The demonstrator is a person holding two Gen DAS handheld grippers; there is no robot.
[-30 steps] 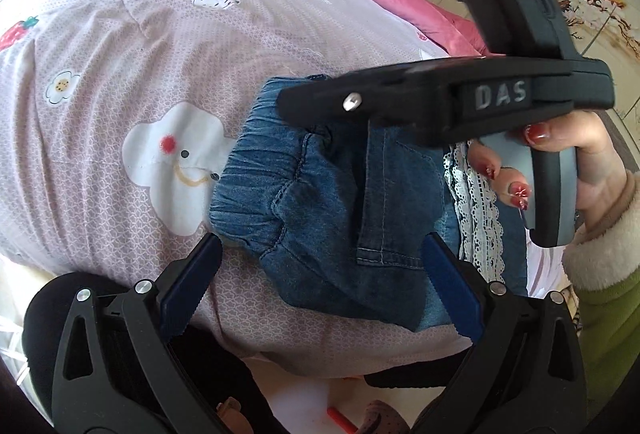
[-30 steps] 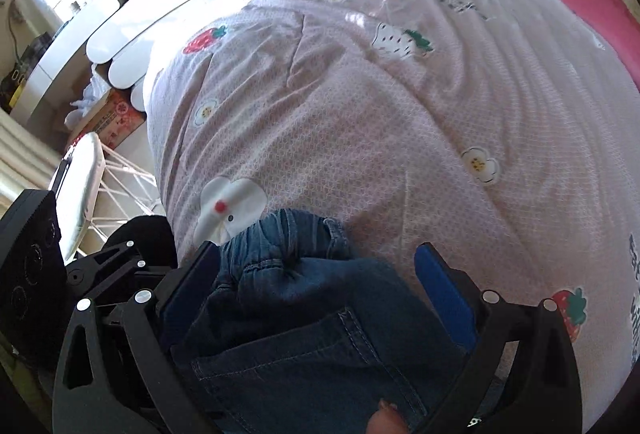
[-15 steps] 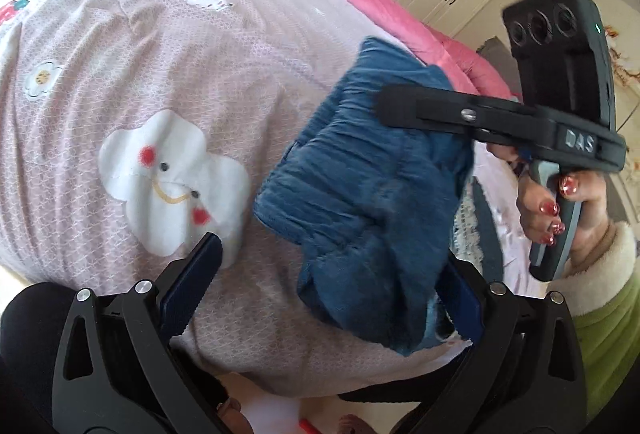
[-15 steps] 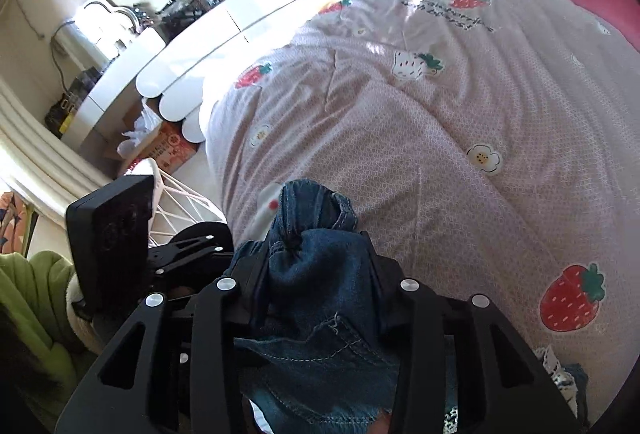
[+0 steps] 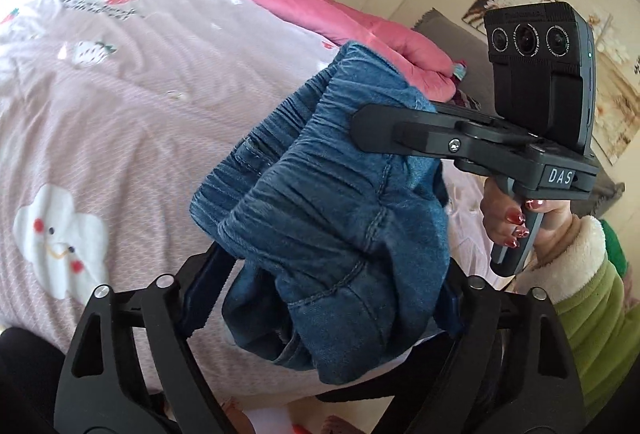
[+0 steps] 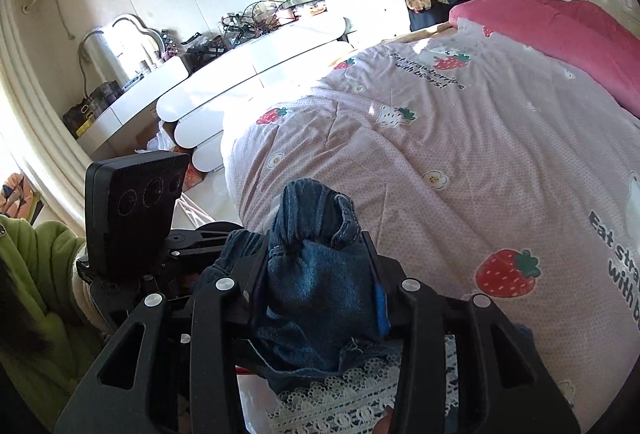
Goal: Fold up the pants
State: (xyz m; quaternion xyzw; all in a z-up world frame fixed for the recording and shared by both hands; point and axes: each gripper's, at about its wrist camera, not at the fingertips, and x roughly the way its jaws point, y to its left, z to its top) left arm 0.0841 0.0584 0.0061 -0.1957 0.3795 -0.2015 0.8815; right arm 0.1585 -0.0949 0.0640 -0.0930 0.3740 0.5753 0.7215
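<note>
The pants (image 5: 332, 230) hang bunched mid-frame above the bed (image 5: 120, 121), clamped in the right hand-held gripper (image 6: 320, 274), the left hand-held gripper (image 5: 328, 298) gaping around them, so neat folding seemingly remains.

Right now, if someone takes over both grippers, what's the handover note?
Right gripper: shut on the denim pants, pinching the bunched waistband and holding it off the pink quilt.
Left gripper: jaws part-open around the hanging lower bundle; whether the pads bite cloth cannot be told.
Pants: crumpled in the air at the near bed edge, not laid flat.
Done: picked up. No fold visible.
Left: probably spread them flat on the quilt, then fold leg over leg and in half.
</note>
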